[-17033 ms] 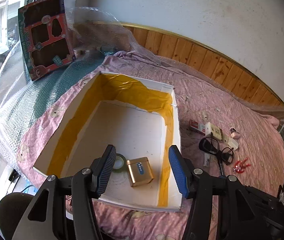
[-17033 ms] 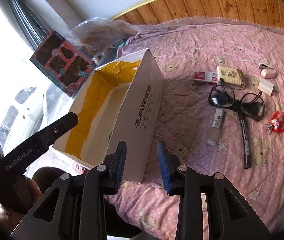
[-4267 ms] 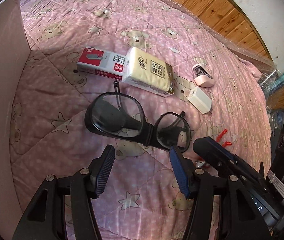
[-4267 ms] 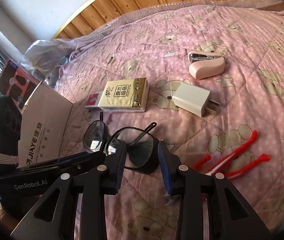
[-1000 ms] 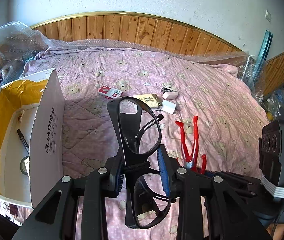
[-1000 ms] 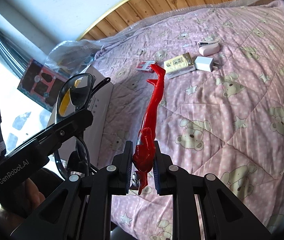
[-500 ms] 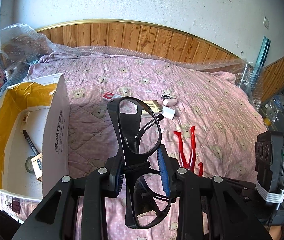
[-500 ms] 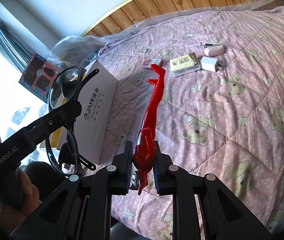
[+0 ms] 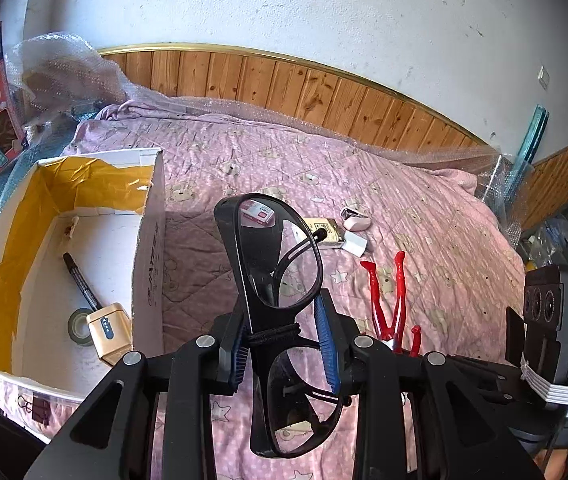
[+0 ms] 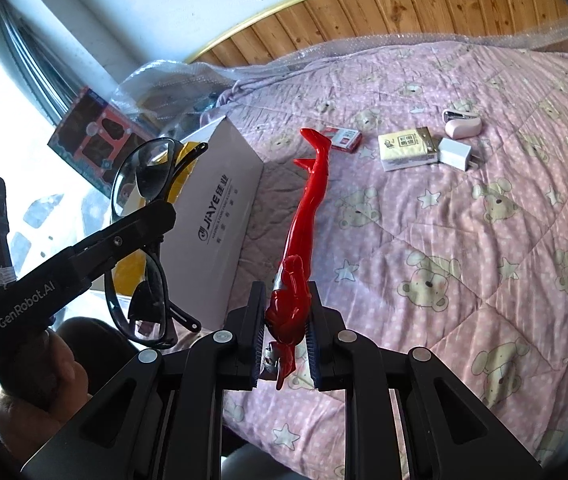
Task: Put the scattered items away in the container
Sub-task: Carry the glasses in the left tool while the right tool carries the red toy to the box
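Two claws, left claw (image 9: 284, 344) pinching glossy black glasses (image 9: 279, 264), right claw (image 10: 286, 344) slim red figurine (image 10: 304, 224)

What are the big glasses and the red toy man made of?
The glasses look like glossy black plastic with clear lenses; the bedspread shows through them. The red toy man looks like hard shiny plastic, with bright highlights along his legs. Neither is certain from sight alone.

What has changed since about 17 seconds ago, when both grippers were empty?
The left gripper has picked up the glasses, the right gripper the red figure; both are lifted off the bed. A black pen now lies in the box. The staple box, tissue pack, charger and stapler stay put.
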`<action>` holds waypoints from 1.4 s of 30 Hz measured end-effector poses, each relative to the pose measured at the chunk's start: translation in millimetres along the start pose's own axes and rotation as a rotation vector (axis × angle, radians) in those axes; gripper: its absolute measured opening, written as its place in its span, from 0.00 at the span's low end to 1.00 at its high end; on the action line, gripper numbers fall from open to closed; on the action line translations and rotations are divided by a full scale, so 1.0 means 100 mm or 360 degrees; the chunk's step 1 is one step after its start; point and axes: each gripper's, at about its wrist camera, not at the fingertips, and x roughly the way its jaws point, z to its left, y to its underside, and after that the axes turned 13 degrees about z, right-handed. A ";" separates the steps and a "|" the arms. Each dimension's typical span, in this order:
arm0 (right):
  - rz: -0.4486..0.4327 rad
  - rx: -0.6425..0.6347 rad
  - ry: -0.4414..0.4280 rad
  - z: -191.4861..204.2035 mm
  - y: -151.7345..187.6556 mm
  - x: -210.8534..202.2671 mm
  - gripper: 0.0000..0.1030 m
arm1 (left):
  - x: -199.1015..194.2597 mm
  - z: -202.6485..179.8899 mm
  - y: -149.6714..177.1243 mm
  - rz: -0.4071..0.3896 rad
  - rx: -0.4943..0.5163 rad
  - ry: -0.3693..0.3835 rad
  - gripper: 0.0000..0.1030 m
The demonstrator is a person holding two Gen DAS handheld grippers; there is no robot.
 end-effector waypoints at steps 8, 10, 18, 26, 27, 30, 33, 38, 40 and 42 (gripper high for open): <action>0.0018 -0.0076 0.0024 0.25 -0.11 0.06 0.19 | -0.12 0.21 -0.03 -0.0048 -0.0062 0.0027 0.31; 0.0023 -0.0093 0.0029 0.30 -0.13 0.07 0.19 | -0.15 0.27 -0.04 -0.0061 -0.0076 0.0030 0.31; 0.0029 -0.0150 0.0047 0.50 -0.23 0.10 0.19 | -0.27 0.49 -0.06 -0.0105 -0.0129 0.0050 0.31; 0.0018 -0.0205 0.0050 0.72 -0.34 0.11 0.19 | -0.38 0.67 -0.07 -0.0145 -0.0177 0.0065 0.31; 0.0016 -0.0212 0.0051 0.74 -0.35 0.12 0.19 | -0.40 0.69 -0.07 -0.0152 -0.0184 0.0067 0.31; 0.0014 -0.0233 0.0048 0.82 -0.38 0.12 0.19 | -0.46 0.77 -0.07 -0.0174 -0.0206 0.0069 0.31; 0.0017 -0.0251 0.0043 0.89 -0.40 0.14 0.19 | -0.52 0.85 -0.07 -0.0195 -0.0228 0.0072 0.31; 0.0019 -0.0283 0.0039 1.01 -0.43 0.15 0.19 | -0.58 0.98 -0.06 -0.0217 -0.0271 0.0077 0.31; 0.0020 -0.0296 0.0038 1.05 -0.45 0.15 0.19 | -0.60 1.04 -0.06 -0.0223 -0.0289 0.0080 0.31; 0.0022 -0.0307 0.0037 1.09 -0.46 0.16 0.19 | -0.63 1.09 -0.05 -0.0231 -0.0306 0.0079 0.31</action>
